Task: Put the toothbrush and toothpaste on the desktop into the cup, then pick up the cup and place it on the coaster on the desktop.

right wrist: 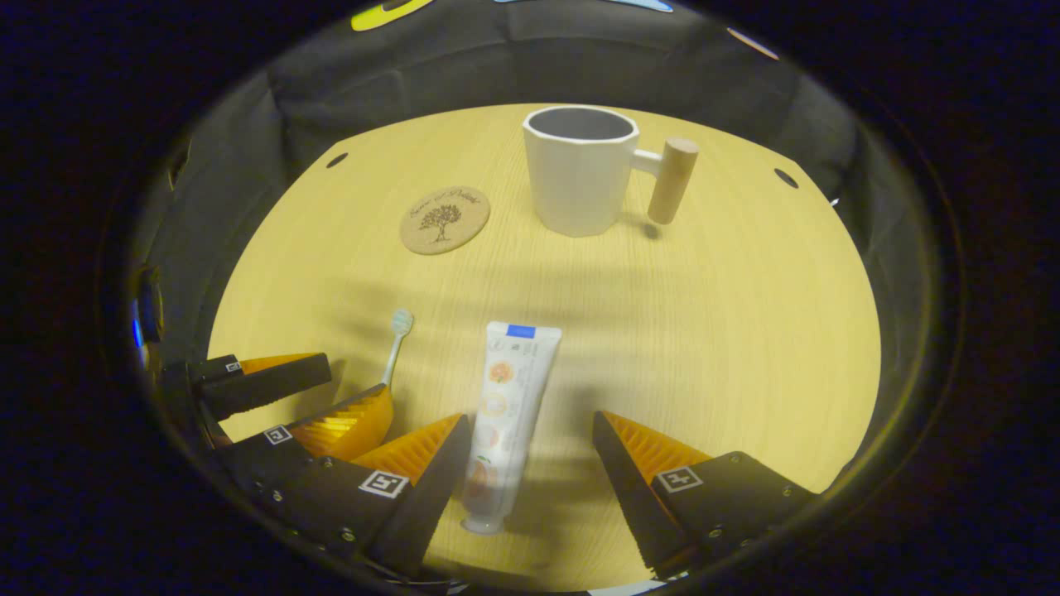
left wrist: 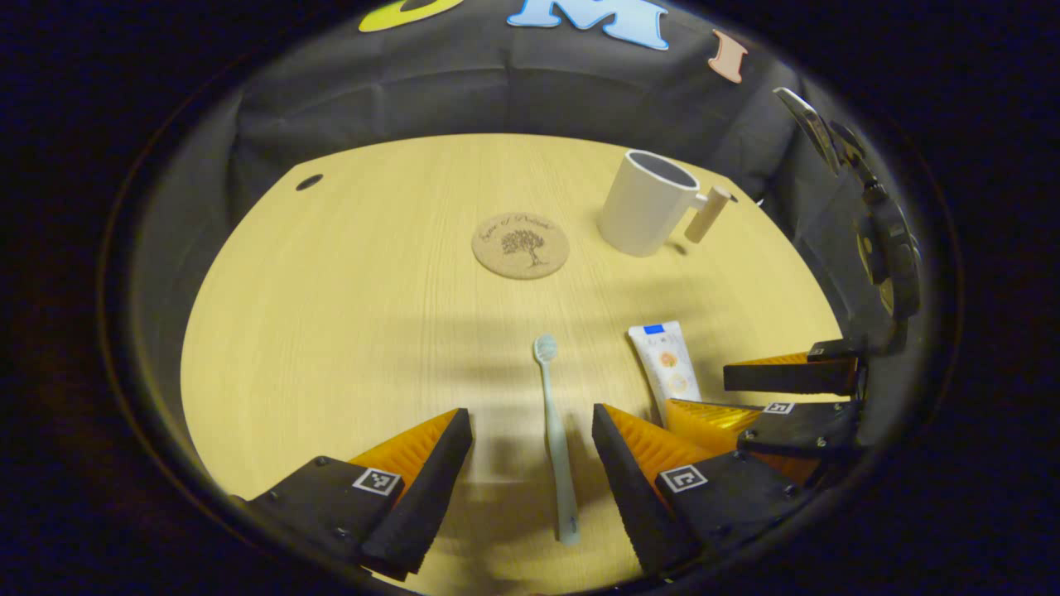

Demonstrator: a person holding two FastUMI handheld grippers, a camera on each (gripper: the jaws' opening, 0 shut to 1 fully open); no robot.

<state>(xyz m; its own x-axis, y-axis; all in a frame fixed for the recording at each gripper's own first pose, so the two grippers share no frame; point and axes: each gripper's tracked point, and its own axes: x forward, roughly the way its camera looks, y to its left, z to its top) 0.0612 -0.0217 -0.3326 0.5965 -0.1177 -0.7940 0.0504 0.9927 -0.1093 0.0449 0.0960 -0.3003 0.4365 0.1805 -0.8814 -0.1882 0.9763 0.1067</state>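
The left gripper (left wrist: 532, 426) is wide open around the toothbrush (left wrist: 556, 439), holding nothing. The right gripper (right wrist: 532, 430) is wide open around the toothpaste (right wrist: 507, 414). Next they need to squeeze, then lift to the cup (right wrist: 578, 170) at 12 o'clock.

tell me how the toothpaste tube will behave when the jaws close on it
The toothpaste tube looks soft and flat-bodied, so it would likely give under pressure. It lies flat on the desktop, so it probably won't roll. Its glossy skin may slip, and its capped end looks heavier.
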